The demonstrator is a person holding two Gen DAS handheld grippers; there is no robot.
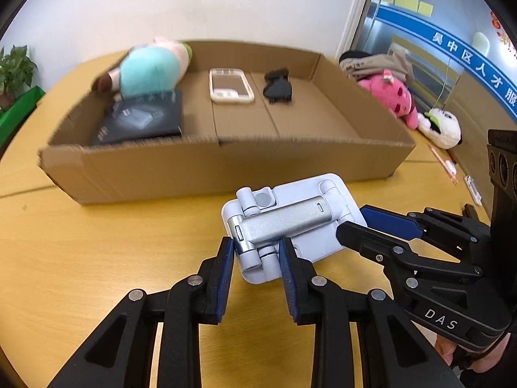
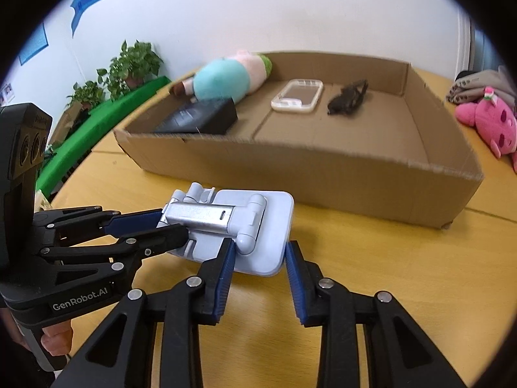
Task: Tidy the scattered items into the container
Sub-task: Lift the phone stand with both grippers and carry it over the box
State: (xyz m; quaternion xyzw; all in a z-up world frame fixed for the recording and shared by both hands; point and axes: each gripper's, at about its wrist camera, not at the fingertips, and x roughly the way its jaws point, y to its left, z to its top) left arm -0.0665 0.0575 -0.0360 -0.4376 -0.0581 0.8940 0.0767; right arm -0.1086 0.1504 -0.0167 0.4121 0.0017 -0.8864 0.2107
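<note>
While both grippers clamp it, folded phone stand (image 1: 287, 223): left gripper (image 1: 257, 260) grasping near-left end, right gripper (image 2: 258, 257) near-right edge; cardboard box (image 1: 226, 165) beyond.

We saw a yellow wooden surface (image 1: 97, 258) carrying an open cardboard box (image 1: 226, 168) toward its far side. A pink plush (image 1: 394, 97) and a white plush (image 1: 442, 126) lay beside the box, with grey cloth (image 1: 378, 63) behind them. Two pens (image 1: 452, 168) lay near the edge.
</note>
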